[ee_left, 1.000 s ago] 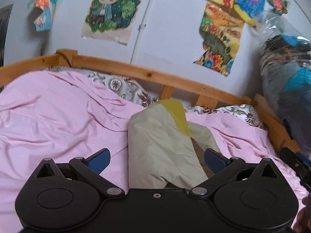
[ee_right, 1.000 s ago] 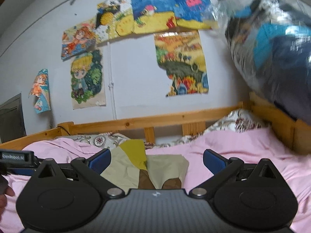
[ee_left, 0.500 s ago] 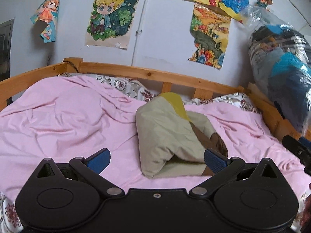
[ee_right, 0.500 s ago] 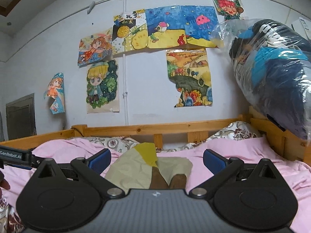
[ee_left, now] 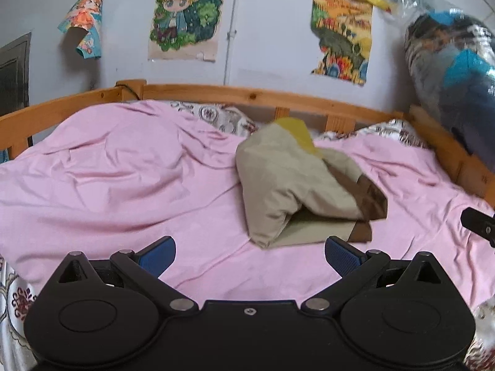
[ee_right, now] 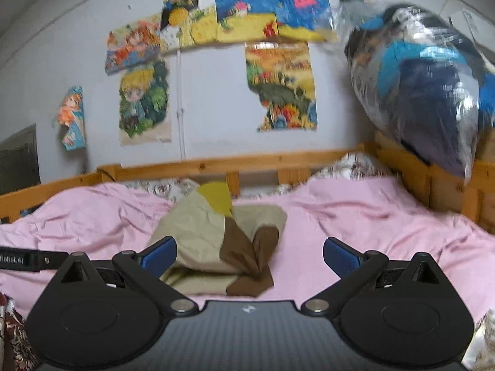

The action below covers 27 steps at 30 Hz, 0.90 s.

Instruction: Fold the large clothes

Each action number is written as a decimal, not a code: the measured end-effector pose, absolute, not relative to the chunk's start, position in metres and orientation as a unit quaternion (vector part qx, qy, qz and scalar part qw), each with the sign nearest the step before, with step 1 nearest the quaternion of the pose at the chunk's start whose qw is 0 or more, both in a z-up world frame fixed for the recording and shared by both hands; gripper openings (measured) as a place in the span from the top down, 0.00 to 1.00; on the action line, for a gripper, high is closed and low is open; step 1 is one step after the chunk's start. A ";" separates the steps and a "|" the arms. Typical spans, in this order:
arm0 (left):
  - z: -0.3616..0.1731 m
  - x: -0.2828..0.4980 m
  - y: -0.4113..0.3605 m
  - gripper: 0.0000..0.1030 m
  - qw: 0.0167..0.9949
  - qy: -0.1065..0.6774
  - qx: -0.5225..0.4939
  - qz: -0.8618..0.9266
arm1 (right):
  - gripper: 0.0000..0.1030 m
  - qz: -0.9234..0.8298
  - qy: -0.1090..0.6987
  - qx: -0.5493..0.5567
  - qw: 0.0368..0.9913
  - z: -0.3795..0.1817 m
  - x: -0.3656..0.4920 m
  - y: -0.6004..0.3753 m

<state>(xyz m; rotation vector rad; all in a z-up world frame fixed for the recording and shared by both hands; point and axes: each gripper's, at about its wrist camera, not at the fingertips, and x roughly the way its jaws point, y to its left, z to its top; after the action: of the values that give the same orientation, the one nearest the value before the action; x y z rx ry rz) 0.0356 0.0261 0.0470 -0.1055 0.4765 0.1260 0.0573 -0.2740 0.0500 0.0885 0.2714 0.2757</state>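
A folded garment in beige, brown and mustard yellow (ee_left: 290, 182) lies in a bundle on the pink sheet (ee_left: 123, 179) of the bed. It also shows in the right wrist view (ee_right: 216, 235). My left gripper (ee_left: 249, 255) is open and empty, held above the sheet just in front of the bundle. My right gripper (ee_right: 249, 255) is open and empty, also in front of the bundle. The tip of the right gripper shows at the right edge of the left wrist view (ee_left: 478, 225). The left gripper's side shows at the left edge of the right wrist view (ee_right: 27, 259).
A wooden bed rail (ee_left: 247, 95) runs along the far side and the right side (ee_right: 433, 179). A patterned quilt (ee_left: 216, 117) lies by the rail. A clear bag of clothes (ee_right: 417, 92) hangs at the right. Posters (ee_left: 185, 15) cover the wall.
Both grippers have pulled back from the bundle and stayed open. The bundle now lies farther ahead, with more pink sheet showing in front of it.
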 end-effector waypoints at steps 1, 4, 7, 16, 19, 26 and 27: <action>0.045 0.036 0.026 0.01 0.968 0.237 -0.051 0.063 | 0.00 0.135 0.139 0.041 0.980 0.048 0.058 -0.273; 0.041 0.037 0.028 0.01 0.967 0.240 -0.053 0.068 | 0.00 0.137 0.146 0.037 0.979 0.044 0.060 -0.271; 0.040 0.039 0.028 0.01 0.966 0.241 -0.054 0.070 | 0.00 0.137 0.151 0.039 0.978 0.041 0.061 -0.270; 0.041 0.039 0.026 0.01 0.967 0.241 -0.055 0.068 | 0.00 0.140 0.155 0.036 0.977 0.041 0.062 -0.268; 0.041 0.038 0.026 0.01 0.967 0.240 -0.057 0.069 | 0.00 0.141 0.155 0.035 0.977 0.042 0.062 -0.267; 0.042 0.038 0.026 0.01 0.966 0.241 -0.056 0.070 | 0.00 0.142 0.155 0.034 0.977 0.041 0.062 -0.268; 0.042 0.038 0.026 0.01 0.966 0.241 -0.057 0.070 | 0.00 0.142 0.155 0.034 0.977 0.041 0.062 -0.268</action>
<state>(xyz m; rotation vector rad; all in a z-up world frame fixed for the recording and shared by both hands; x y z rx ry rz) 0.0381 0.0258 0.0417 -0.1145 0.4870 0.1412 0.0621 -0.2680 0.0412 0.0682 0.3122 0.2864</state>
